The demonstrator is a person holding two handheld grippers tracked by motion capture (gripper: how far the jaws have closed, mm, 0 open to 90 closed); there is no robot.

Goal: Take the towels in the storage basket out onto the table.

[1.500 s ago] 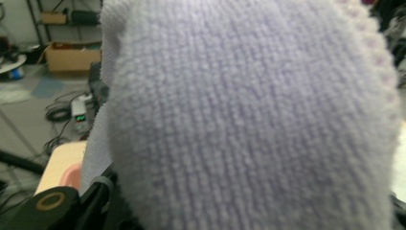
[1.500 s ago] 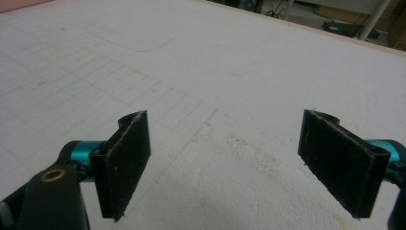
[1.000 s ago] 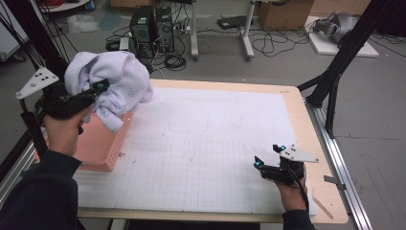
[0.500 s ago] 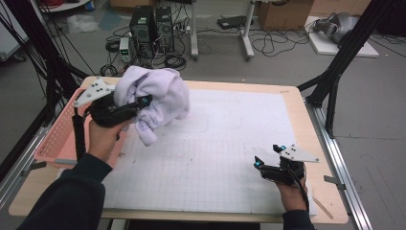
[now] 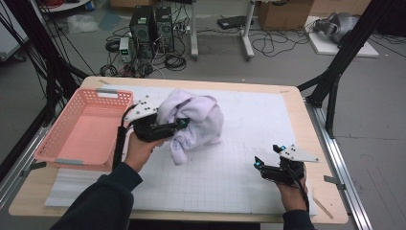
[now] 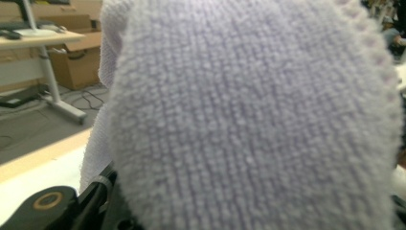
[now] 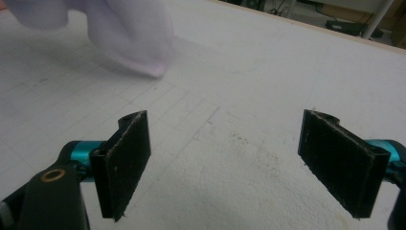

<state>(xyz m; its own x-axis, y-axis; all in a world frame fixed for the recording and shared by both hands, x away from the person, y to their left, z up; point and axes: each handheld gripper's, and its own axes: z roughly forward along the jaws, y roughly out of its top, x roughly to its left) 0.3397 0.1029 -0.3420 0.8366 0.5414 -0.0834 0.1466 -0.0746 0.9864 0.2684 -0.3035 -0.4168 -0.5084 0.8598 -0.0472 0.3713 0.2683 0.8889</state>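
The left gripper is clenched on a bunched pale lilac towel, its jaws buried in the folds, and the person's left hand holds it above the white gridded mat, left of the mat's middle. The towel hangs in a loose bundle from the jaws, with one lower flap drooping toward the mat on the near side; whether that flap touches the mat cannot be told. In the left gripper view the towel's looped weave sits right against the camera and covers the jaws. To the left, just beside the hand, a pink basket stands on the left edge of the table, partly on the mat. The right gripper rests low at the near right corner of the mat, well apart from the towel, held in the right hand. Its jaws stand wide apart with nothing between them, and the right gripper view shows bare mat in the gap, with the towel far off at the upper left.
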